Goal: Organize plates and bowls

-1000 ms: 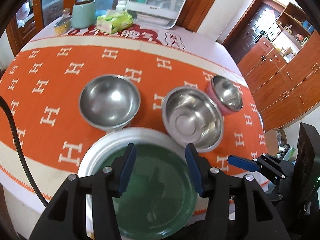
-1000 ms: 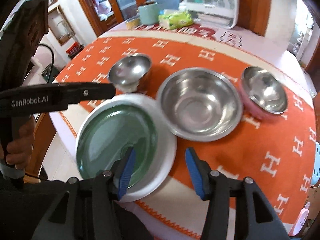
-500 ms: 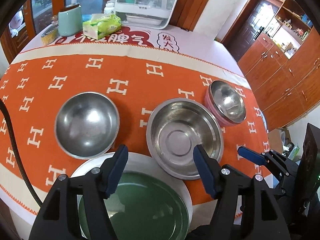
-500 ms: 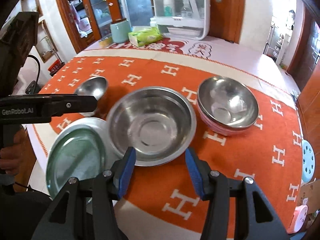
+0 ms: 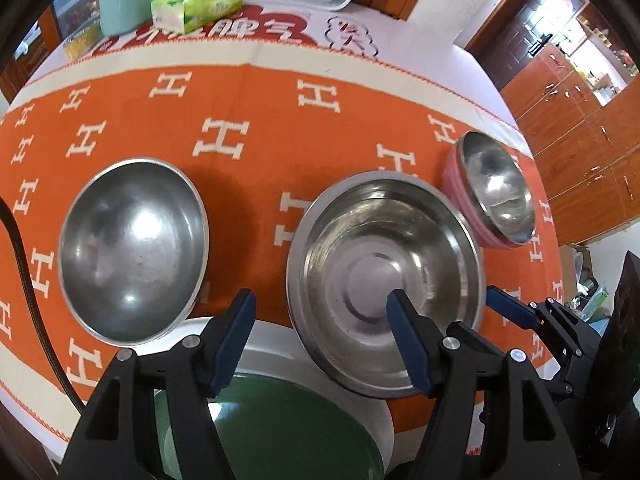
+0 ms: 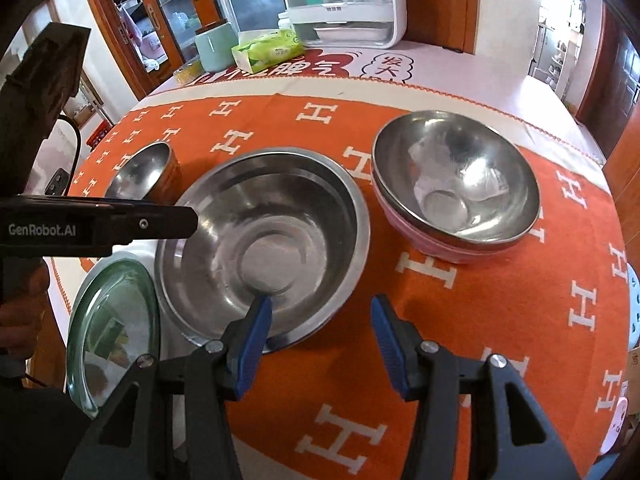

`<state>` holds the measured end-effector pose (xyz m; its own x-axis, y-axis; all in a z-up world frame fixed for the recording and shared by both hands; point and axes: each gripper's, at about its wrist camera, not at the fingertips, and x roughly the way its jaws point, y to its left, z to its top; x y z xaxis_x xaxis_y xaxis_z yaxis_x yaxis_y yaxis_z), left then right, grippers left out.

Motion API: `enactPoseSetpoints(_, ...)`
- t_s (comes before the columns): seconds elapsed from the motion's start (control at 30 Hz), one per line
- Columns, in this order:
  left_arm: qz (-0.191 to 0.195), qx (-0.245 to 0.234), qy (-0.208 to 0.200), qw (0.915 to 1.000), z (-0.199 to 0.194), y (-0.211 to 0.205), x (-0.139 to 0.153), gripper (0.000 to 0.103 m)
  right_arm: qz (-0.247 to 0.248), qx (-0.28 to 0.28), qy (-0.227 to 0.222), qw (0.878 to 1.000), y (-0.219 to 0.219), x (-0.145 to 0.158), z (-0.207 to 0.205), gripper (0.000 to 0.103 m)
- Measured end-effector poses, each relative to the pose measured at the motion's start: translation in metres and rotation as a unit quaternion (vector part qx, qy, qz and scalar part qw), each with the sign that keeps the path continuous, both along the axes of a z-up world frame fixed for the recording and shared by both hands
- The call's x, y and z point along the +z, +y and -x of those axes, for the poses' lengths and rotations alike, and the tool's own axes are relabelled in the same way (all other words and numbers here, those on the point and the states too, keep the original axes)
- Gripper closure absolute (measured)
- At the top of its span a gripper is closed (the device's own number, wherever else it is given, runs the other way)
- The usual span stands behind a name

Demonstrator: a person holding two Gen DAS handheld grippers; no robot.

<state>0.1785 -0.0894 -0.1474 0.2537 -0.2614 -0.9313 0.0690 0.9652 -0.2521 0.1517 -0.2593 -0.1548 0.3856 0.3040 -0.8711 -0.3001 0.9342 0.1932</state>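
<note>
Orange tablecloth fills my left view: left gripper wide, empty, straddling the big steel bowl's near rim. Right view: right gripper half-open, empty; I'd seat one pad inside the rim before squeezing.

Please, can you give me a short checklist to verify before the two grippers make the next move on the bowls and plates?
1. Left gripper empty, jaws apart: ok.
2. Right gripper empty, jaws apart: ok.
3. Wide flat-bottomed steel bowl empty: ok.
4. Pink-sided steel bowl empty: cannot tell, pale reflections or residue inside.
5. Round steel bowl stands free of the wide bowl: ok.
6. Green glass plate rests flat on the white plate: cannot tell, the wide bowl's rim covers the white plate's edge.
</note>
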Motion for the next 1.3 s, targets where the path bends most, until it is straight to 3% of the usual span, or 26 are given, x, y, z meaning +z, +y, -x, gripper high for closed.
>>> enactPoseSetpoints(0.37, -0.003, -0.007, 0.032, 0.9995, -0.012, -0.008, -0.018, 0.039, -0.015, -0.001, 0.006, 1.0, -0.004, -0.009, -0.01, 0.051)
enactPoseSetpoints(0.43, 0.002, -0.008, 0.036, 0.9993, -0.014, -0.011, -0.019, 0.05, -0.018, -0.001, 0.007, 1.0, -0.006, -0.01, -0.011, 0.051)
enactPoseSetpoints(0.5, 0.004, -0.008, 0.04, 0.9992, -0.015, -0.012, -0.021, 0.053, -0.021, 0.0, 0.008, 1.0, -0.006, -0.01, -0.012, 0.052)
enactPoseSetpoints(0.8, 0.007, 0.012, 0.065, 0.9978, -0.021, -0.006, -0.03, 0.08, -0.032, 0.007, 0.01, 0.999, -0.006, -0.011, -0.014, 0.075)
enactPoseSetpoints(1.3, 0.028, 0.001, 0.058, 0.9979, -0.003, -0.012, -0.019, 0.082, -0.018, -0.018, 0.006, 1.0, -0.014, -0.001, -0.001, 0.075)
